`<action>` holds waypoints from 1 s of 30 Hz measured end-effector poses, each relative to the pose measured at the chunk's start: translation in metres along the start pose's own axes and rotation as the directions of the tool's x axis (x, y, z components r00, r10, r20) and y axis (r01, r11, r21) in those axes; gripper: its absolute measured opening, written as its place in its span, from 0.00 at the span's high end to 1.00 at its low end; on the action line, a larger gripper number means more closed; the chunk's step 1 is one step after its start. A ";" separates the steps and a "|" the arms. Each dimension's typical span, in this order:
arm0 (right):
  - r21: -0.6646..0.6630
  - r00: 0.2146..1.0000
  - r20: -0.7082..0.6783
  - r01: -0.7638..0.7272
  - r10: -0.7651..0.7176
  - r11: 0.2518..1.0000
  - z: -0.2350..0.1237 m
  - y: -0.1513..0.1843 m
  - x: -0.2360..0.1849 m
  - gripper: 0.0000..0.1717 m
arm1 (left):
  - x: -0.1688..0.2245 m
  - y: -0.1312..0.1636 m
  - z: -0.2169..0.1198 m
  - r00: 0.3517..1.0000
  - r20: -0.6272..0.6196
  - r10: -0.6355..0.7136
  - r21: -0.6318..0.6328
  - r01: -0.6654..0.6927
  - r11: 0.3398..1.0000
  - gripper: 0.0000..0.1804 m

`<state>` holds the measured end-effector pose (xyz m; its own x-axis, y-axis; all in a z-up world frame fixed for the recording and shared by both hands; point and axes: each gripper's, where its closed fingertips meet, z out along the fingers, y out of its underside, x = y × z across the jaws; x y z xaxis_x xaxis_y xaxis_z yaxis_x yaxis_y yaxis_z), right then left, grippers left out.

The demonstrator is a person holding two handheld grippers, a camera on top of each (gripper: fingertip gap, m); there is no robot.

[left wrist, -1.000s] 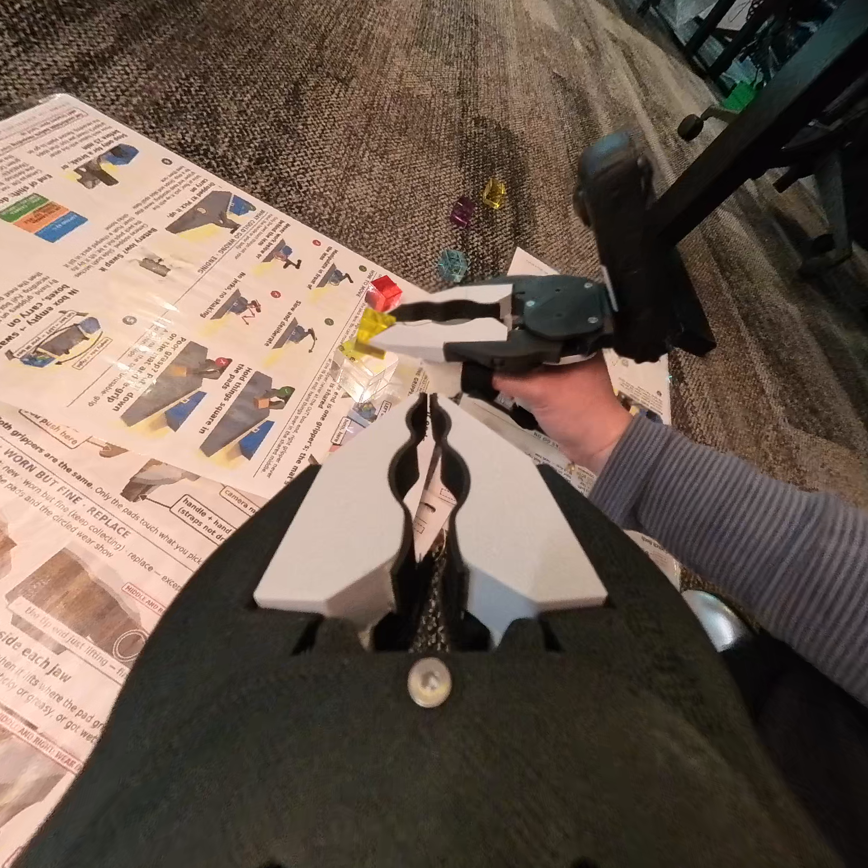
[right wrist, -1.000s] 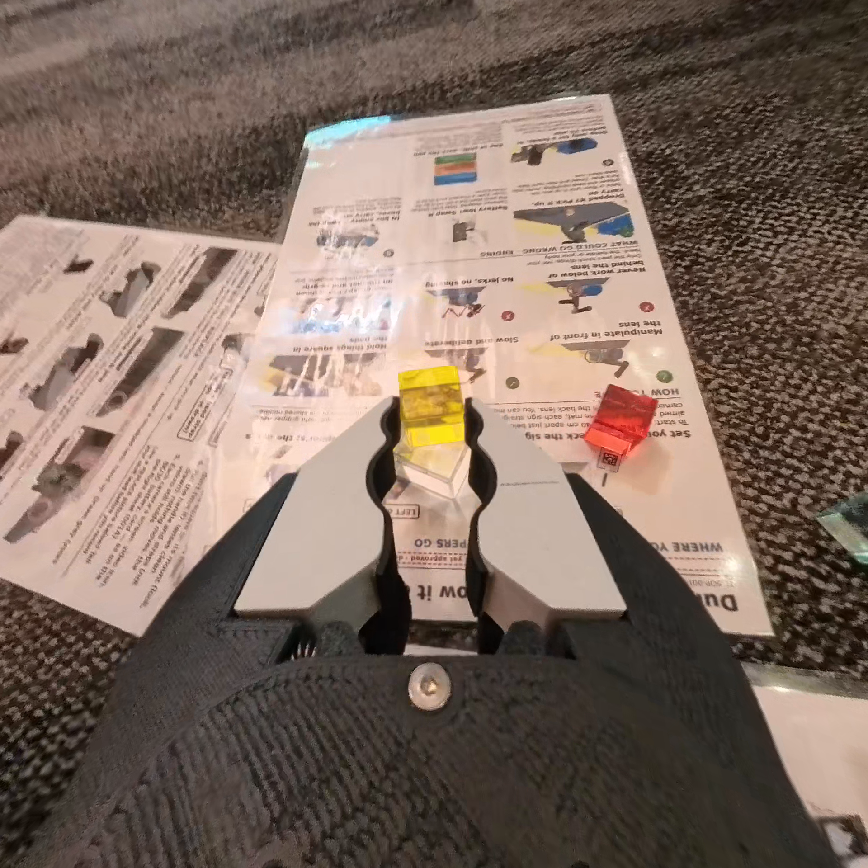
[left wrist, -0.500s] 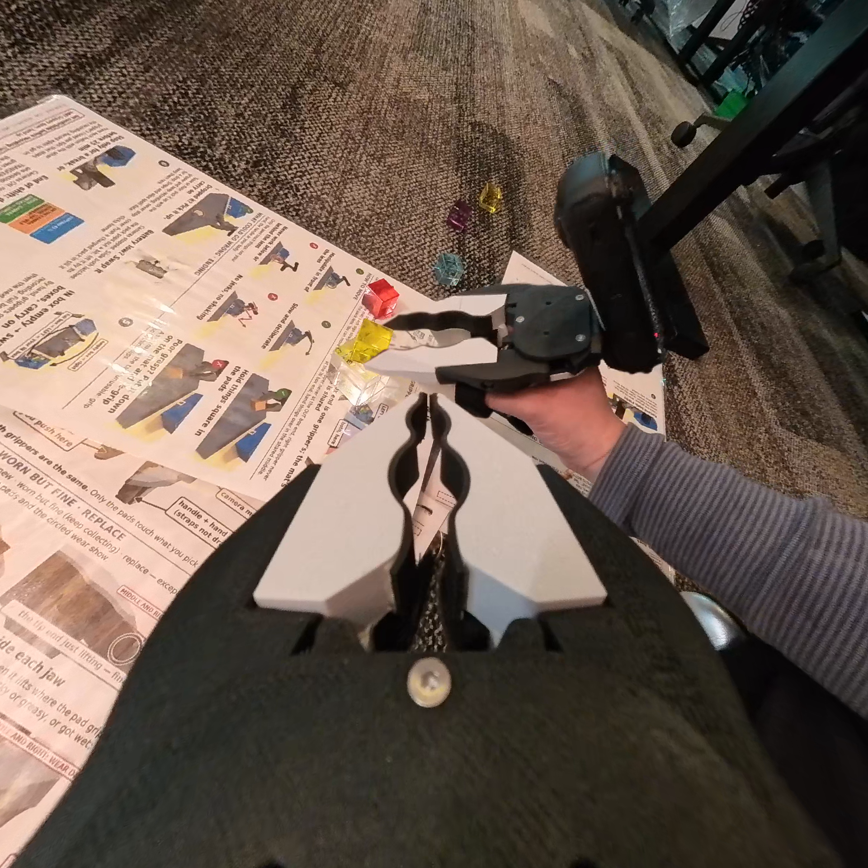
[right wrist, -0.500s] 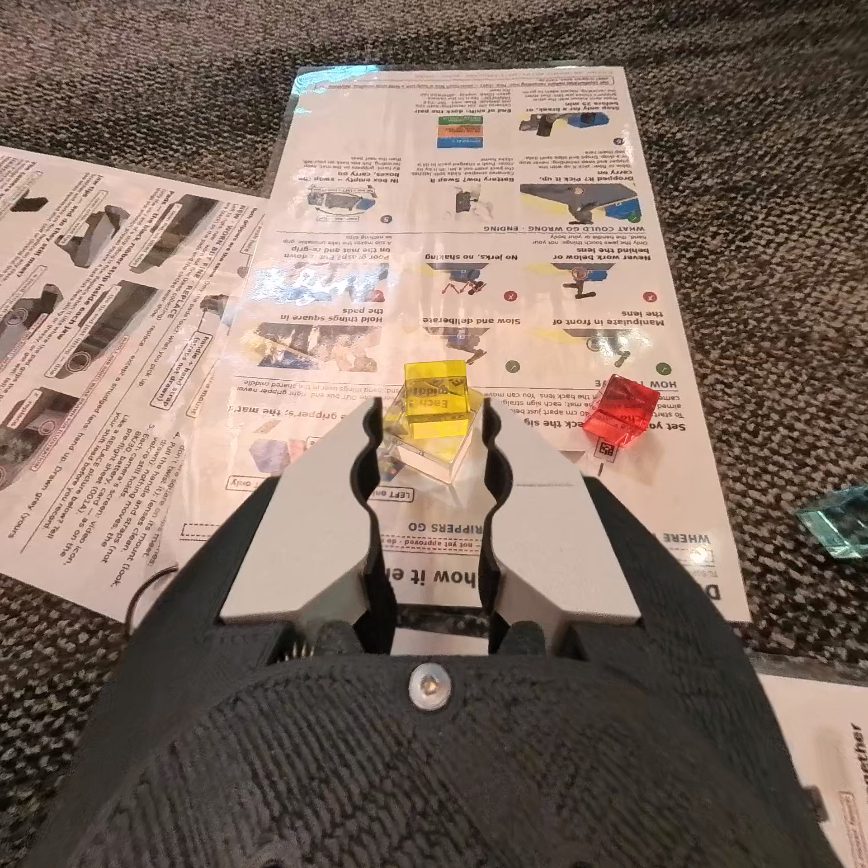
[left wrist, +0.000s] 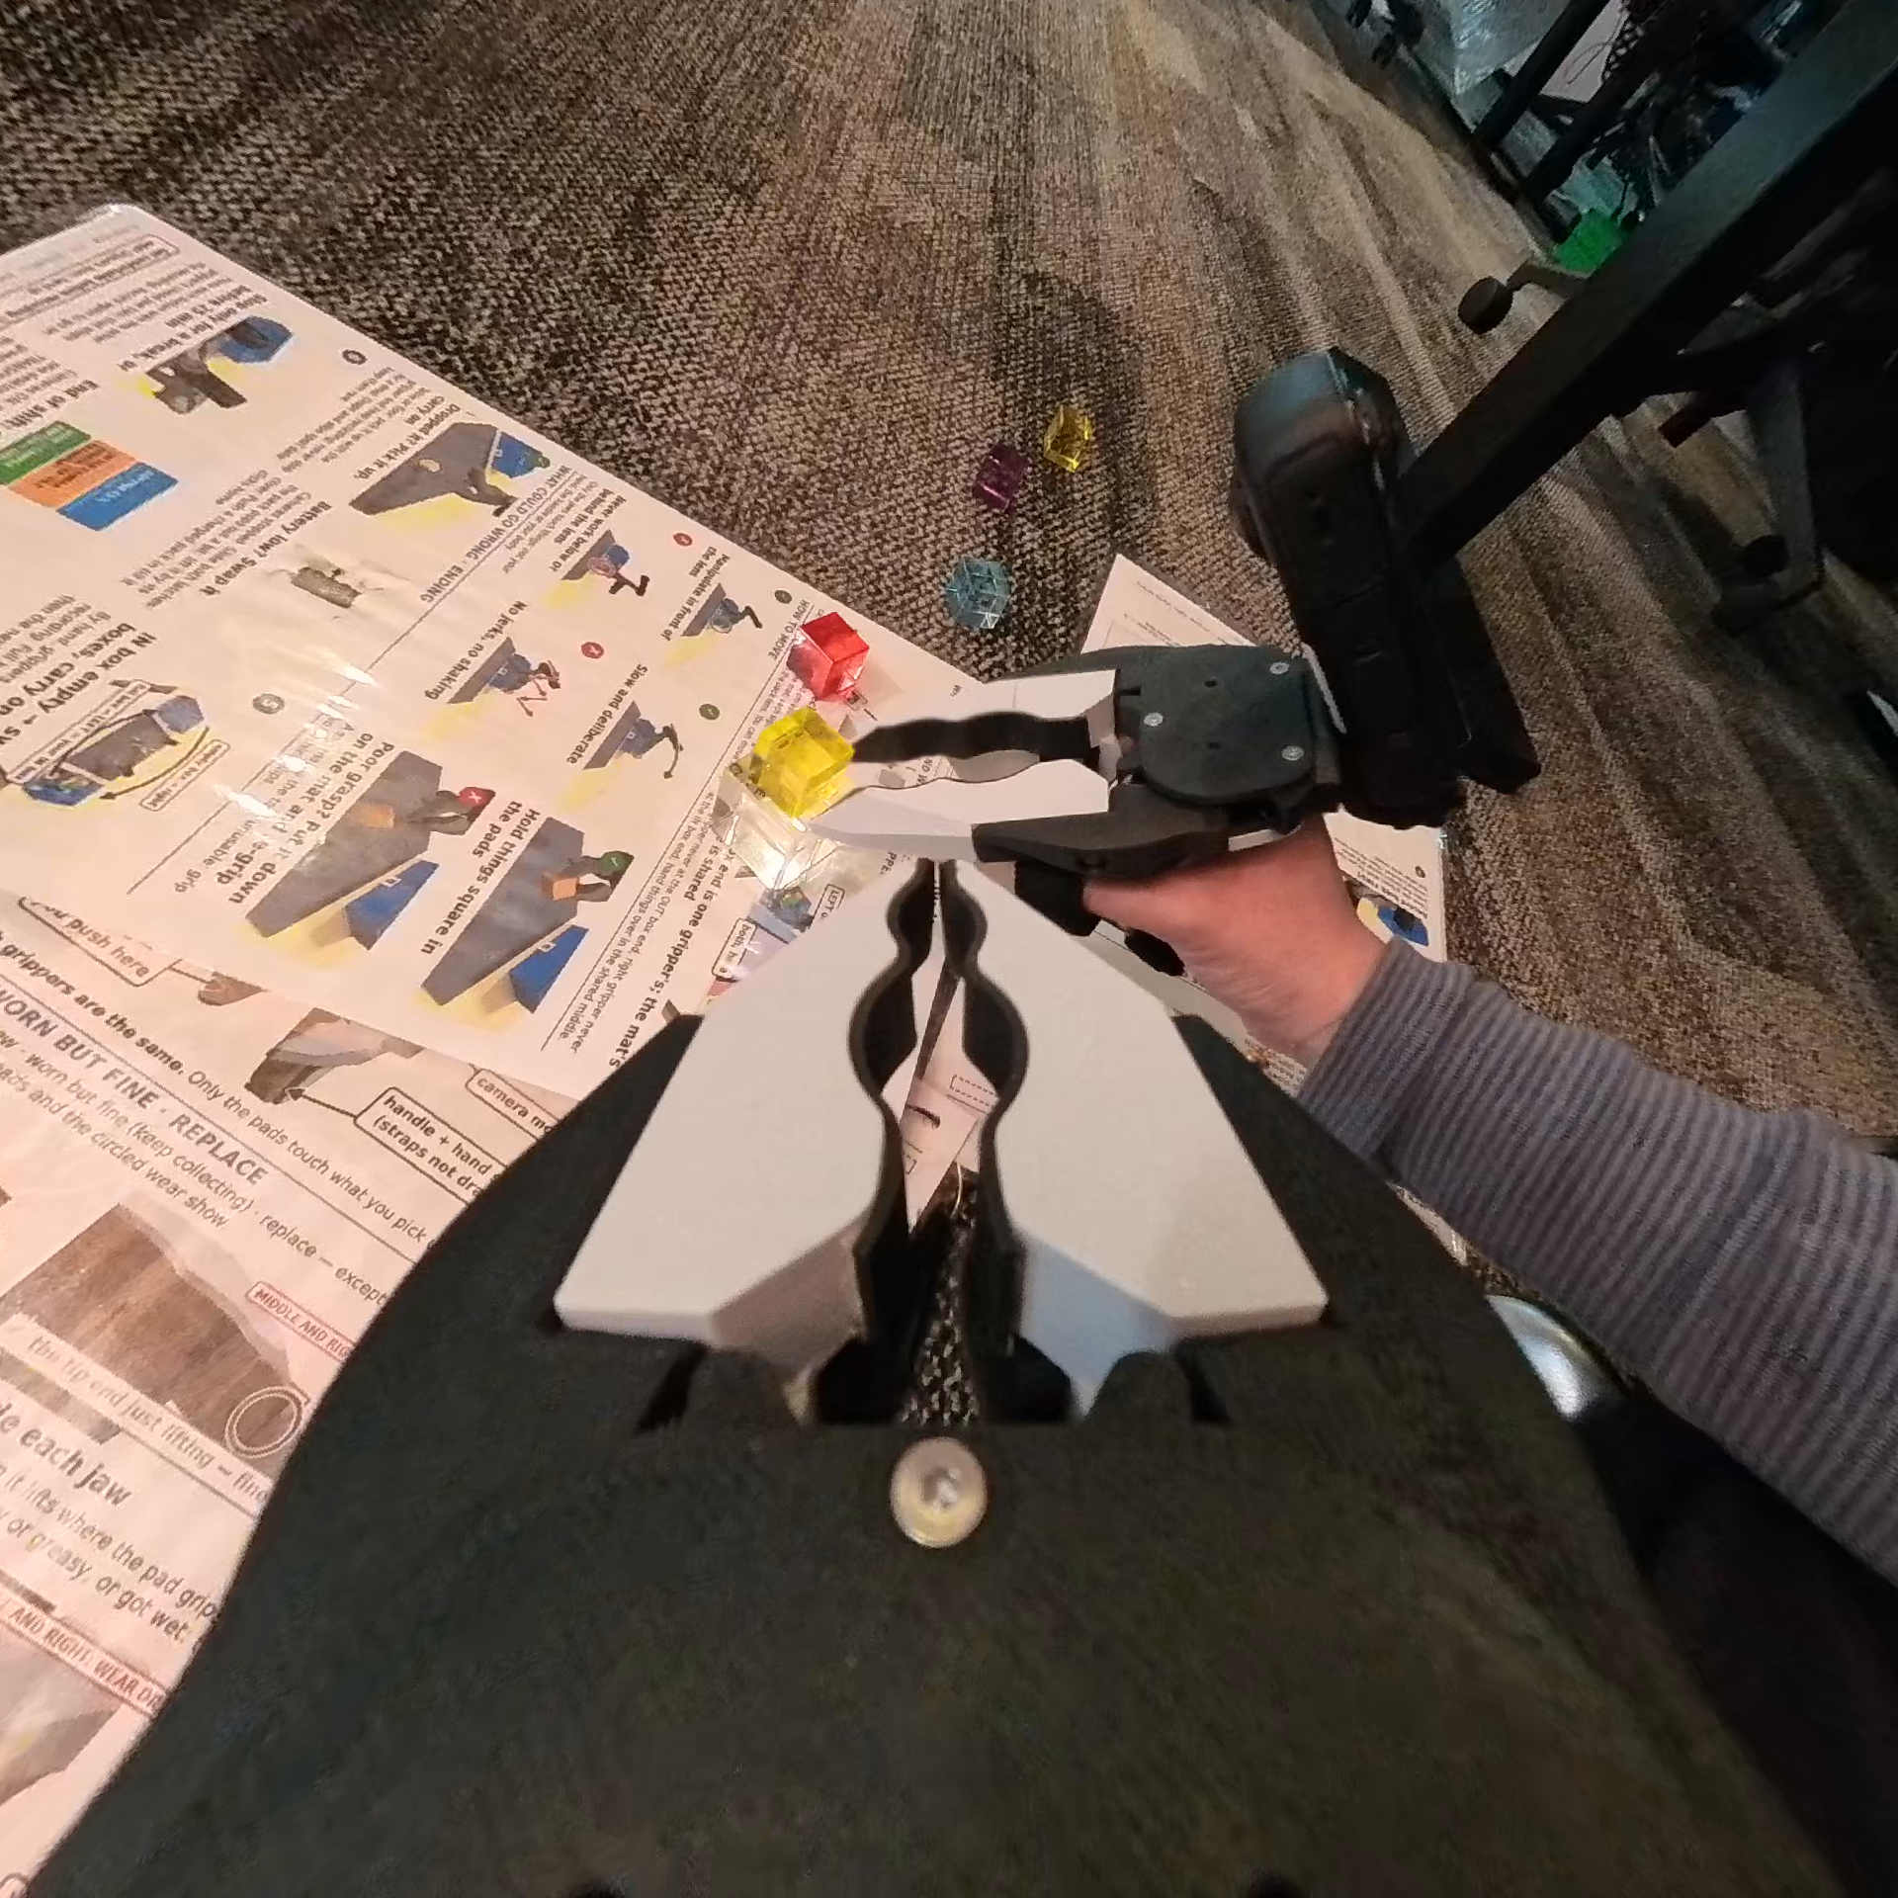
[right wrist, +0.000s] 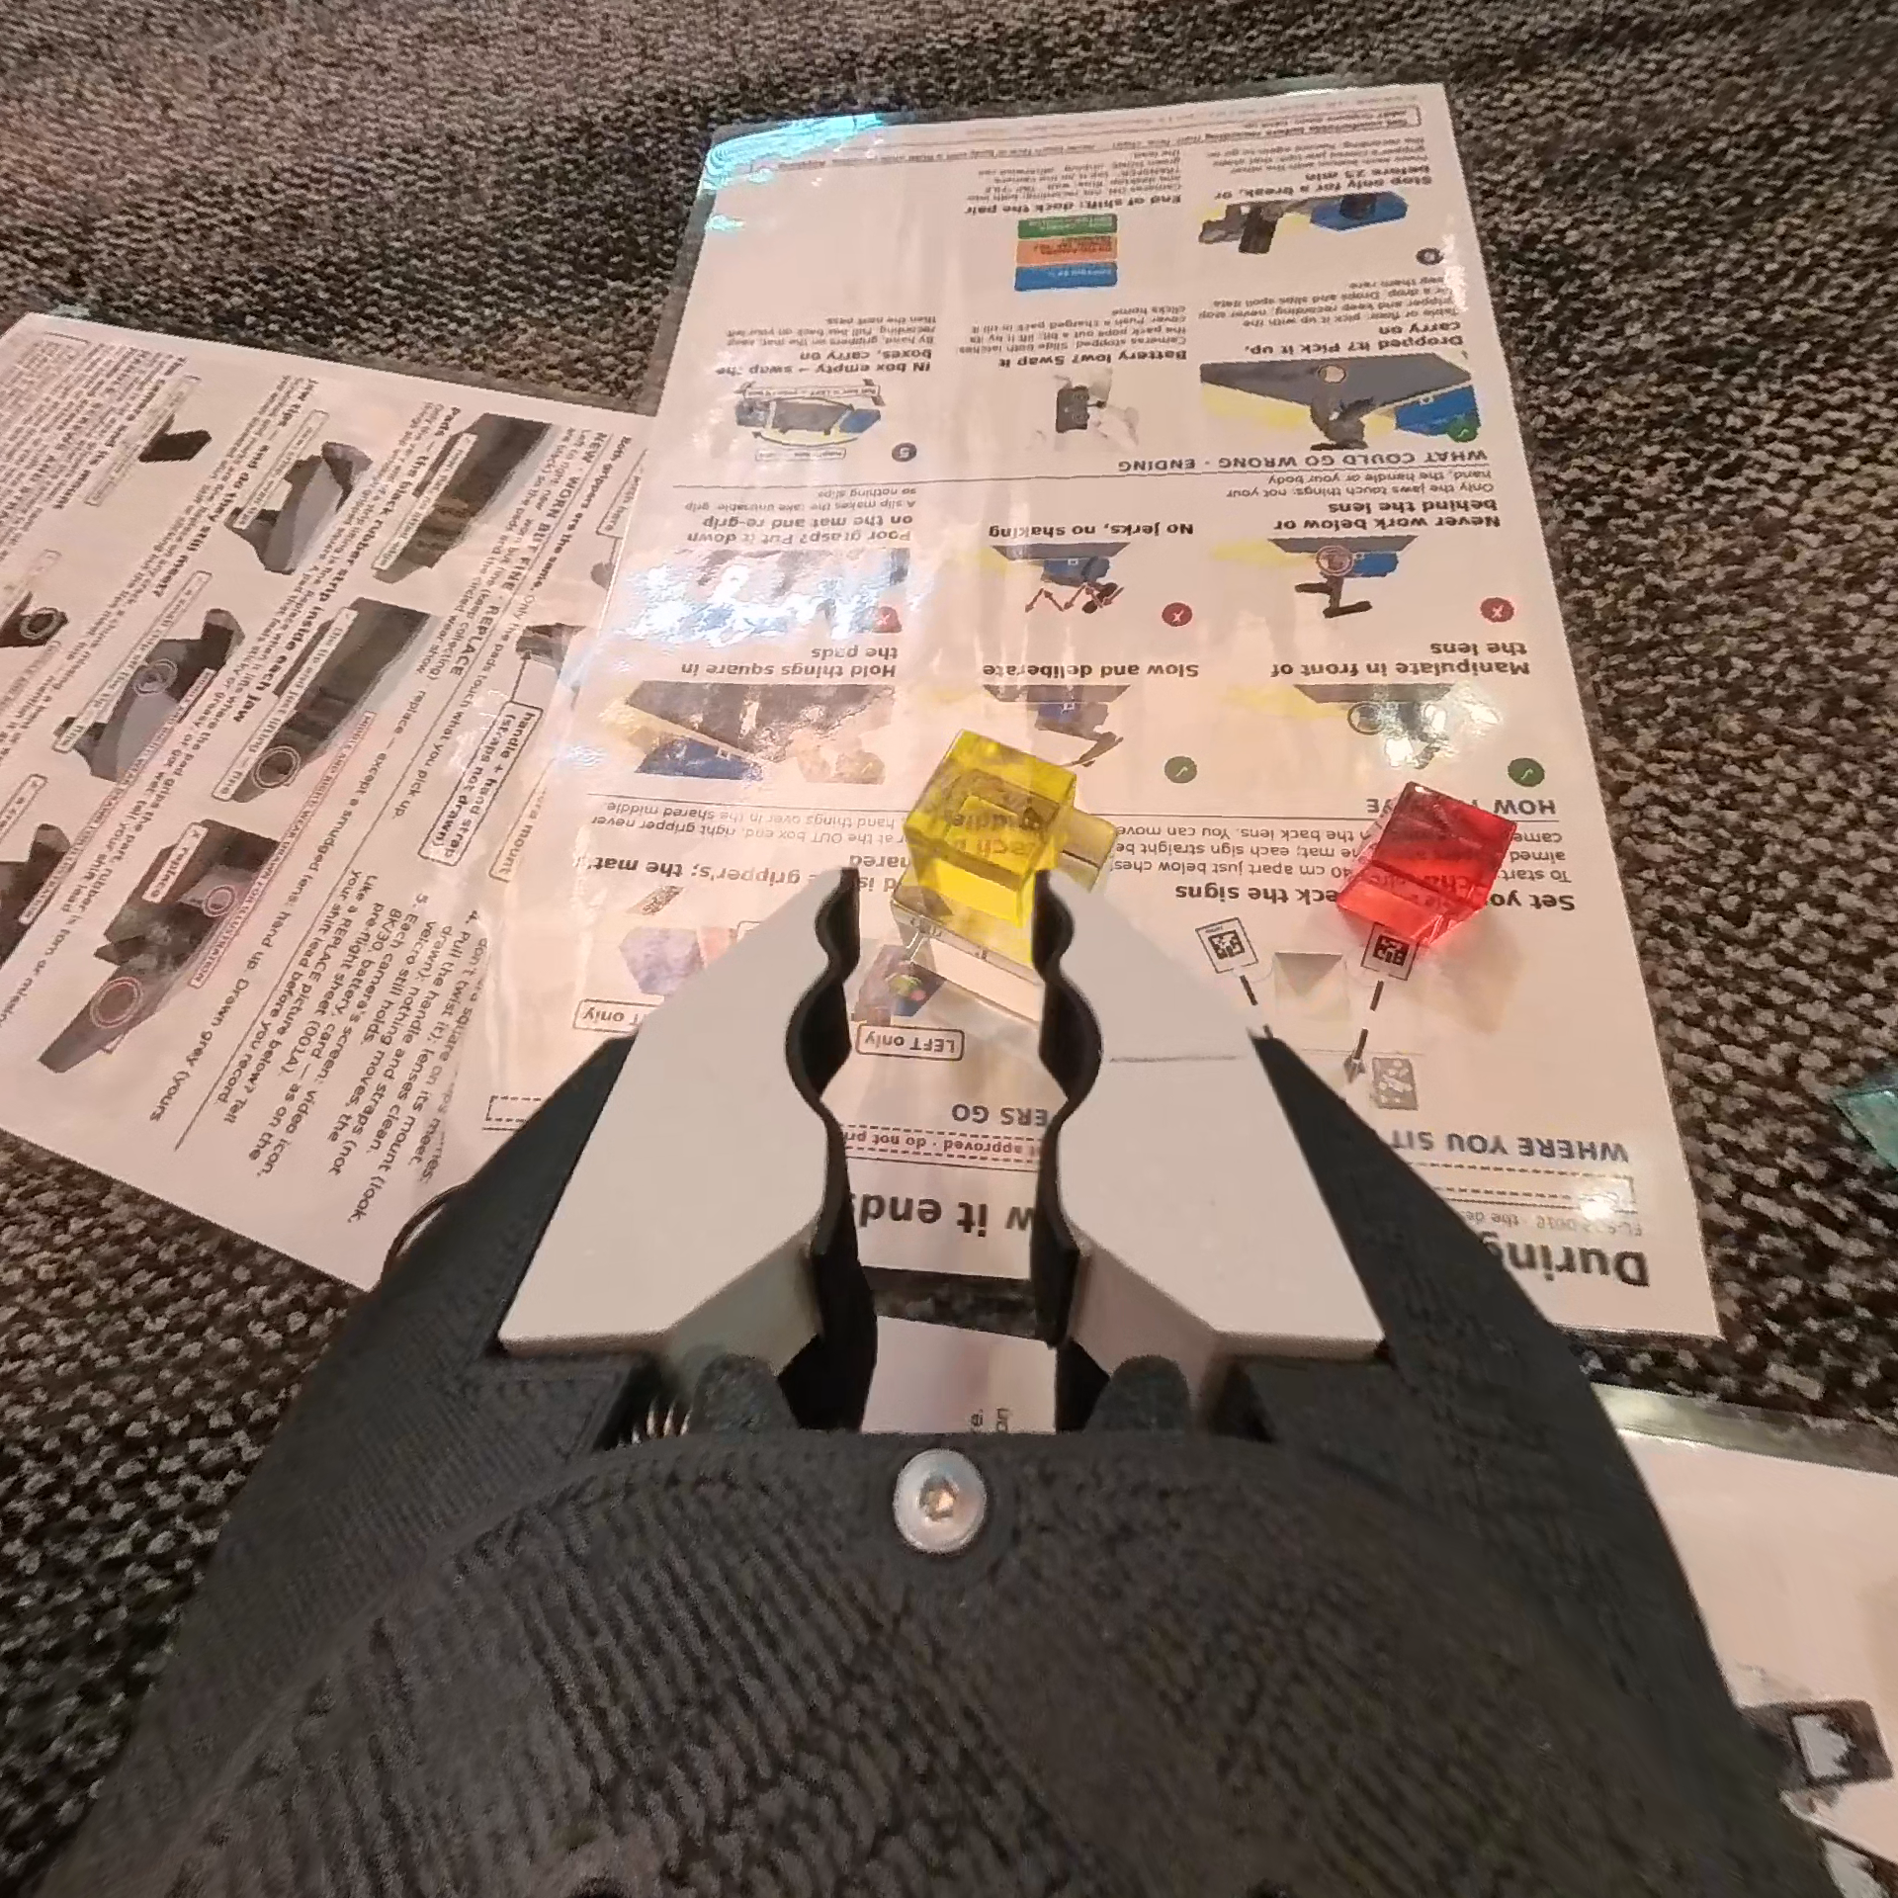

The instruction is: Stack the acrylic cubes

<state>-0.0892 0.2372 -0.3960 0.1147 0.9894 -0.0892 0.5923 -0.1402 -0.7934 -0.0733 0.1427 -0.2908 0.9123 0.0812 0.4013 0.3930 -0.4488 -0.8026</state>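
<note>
the right gripper [right wrist: 940,904] hangs low over a glossy printed sheet [right wrist: 1130,431] on the carpet [right wrist: 308,154], its two grey fingers spread apart with nothing clamped between them. just past the fingertips a see-through yellow cube [right wrist: 988,827] sits on top of a clear cube [right wrist: 960,955], turned a little askew on it, and the right-hand fingertip [right wrist: 1068,924] is right against the stack's near corner while the left-hand one stands off from it with a gap showing. from the left wrist view the same gripper [left wrist: 858,786], held in a hand [left wrist: 1248,945] with a striped grey sleeve, reaches in level from the right and its tips end at the yellow cube [left wrist: 801,765] without closing on it. a red cube [right wrist: 1428,858] lies on the sheet to the right of the stack, apart from it. the left gripper [left wrist: 937,873] is held back and higher, its fingers pressed together on nothing, pointing toward the stack. a second printed sheet [right wrist: 205,668] lies beside the first, and out on the carpet sit three more small cubes, a blue one [left wrist: 981,594], a purple one [left wrist: 1001,475] and a yellow one [left wrist: 1068,437], near a black chair base [left wrist: 1643,277].
</note>
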 end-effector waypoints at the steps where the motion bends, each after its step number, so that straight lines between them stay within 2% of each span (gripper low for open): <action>1: -0.001 1.000 -0.001 0.002 -0.002 1.000 0.000 0.000 0.000 0.82 | 0.000 0.000 0.000 1.000 -0.001 -0.001 -0.001 0.001 1.000 1.00; 10: 0.025 1.000 -0.016 -0.003 0.003 1.000 -0.007 -0.004 0.007 0.82 | 0.000 0.000 0.000 1.000 -0.001 -0.002 -0.002 0.002 1.000 1.00; 17: 0.154 0.965 -0.139 -0.203 0.224 0.967 -0.020 -0.011 0.063 0.80 | 0.003 -0.002 -0.001 1.000 -0.010 -0.017 0.008 0.017 1.000 1.00; 21: 0.124 0.942 -0.238 -0.211 0.236 0.970 -0.007 -0.001 0.089 0.79 | 0.003 -0.002 -0.001 1.000 -0.010 -0.009 0.010 0.009 1.000 1.00; 24: 0.098 0.931 -0.291 -0.200 0.220 0.975 0.007 0.004 0.099 0.74 | 0.001 -0.003 0.000 1.000 -0.008 -0.016 0.010 0.016 1.000 1.00; 30: 0.035 0.914 -0.350 -0.205 0.204 0.978 0.029 0.019 0.106 0.78 | 0.000 -0.001 0.003 0.999 -0.014 -0.028 0.001 0.028 1.000 1.00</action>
<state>-0.0891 0.3407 -0.4382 0.5047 0.8627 -0.0325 0.5282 -0.3383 -0.7788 -0.0734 0.1461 -0.2918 0.8991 0.0815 0.4301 0.4188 -0.4457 -0.7911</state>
